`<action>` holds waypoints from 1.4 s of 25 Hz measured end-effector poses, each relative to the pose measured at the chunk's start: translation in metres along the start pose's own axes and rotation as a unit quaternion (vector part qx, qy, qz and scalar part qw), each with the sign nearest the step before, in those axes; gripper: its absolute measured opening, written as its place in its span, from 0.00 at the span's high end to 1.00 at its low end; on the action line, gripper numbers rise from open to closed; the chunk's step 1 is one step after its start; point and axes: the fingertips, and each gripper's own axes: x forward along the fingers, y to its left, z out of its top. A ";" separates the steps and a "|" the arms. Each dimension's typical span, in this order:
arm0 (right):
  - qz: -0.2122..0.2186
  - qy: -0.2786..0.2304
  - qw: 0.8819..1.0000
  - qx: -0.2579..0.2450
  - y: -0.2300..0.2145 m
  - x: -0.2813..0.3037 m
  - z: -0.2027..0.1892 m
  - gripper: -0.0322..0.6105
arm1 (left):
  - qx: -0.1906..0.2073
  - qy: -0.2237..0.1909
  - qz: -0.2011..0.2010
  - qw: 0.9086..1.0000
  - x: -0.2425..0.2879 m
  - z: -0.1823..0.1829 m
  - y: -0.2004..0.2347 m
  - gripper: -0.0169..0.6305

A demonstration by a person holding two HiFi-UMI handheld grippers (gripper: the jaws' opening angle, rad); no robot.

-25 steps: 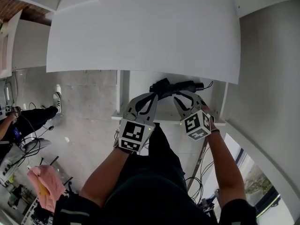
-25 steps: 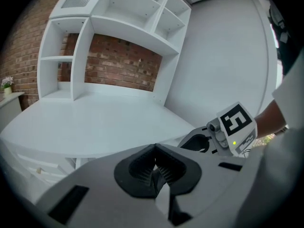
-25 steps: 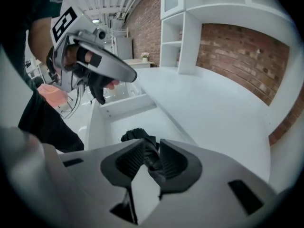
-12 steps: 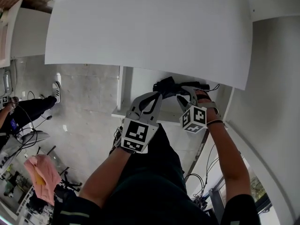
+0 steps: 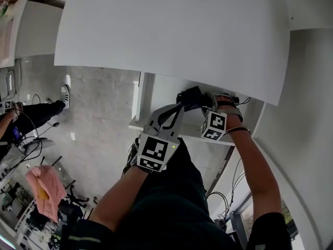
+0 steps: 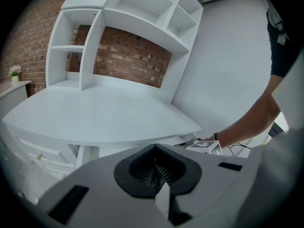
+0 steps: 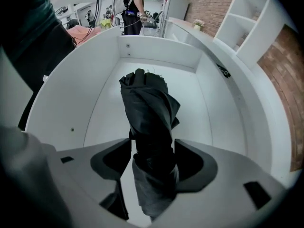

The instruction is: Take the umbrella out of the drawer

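A folded black umbrella lies in the open white drawer under the desk top. My right gripper points steeply down into the drawer. Its jaws have just been opening and now straddle the umbrella's near end, with a sliver of gap at the left pad. In the head view the umbrella shows as a dark bundle just past the right gripper. My left gripper hovers at the drawer's front, shut with nothing between its pads.
White shelves stand at the back of the desk top before a brick wall. A white wall closes the right side. On the floor at left are a person's leg, cables and a pink cloth.
My right gripper has sunk into the drawer, rolled, and spread its jaws around the umbrella. My left gripper has stayed nearly where it was.
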 end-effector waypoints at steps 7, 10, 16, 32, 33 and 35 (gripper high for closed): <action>0.052 0.021 0.998 -0.004 0.002 0.019 0.000 0.55 | -0.008 -0.007 0.006 1.000 -0.009 0.005 0.003 0.96; 0.078 0.026 0.997 0.000 0.003 0.022 0.000 0.55 | -0.009 -0.008 0.009 1.000 -0.015 0.005 0.005 0.96; 0.087 0.018 0.996 -0.006 0.004 0.019 0.003 0.58 | -0.012 -0.007 0.017 1.000 -0.022 0.001 0.012 0.96; 0.045 -0.055 0.994 0.078 0.004 -0.036 0.034 0.61 | 0.006 -0.023 0.007 1.000 -0.049 0.010 0.020 0.96; 0.040 -0.064 0.993 0.094 0.001 -0.044 0.039 0.61 | 0.008 -0.026 0.006 1.000 -0.052 0.012 0.021 0.96; 0.031 -0.086 0.987 0.132 -0.005 -0.063 0.049 0.61 | 0.013 -0.033 0.003 0.999 -0.061 0.018 0.021 0.96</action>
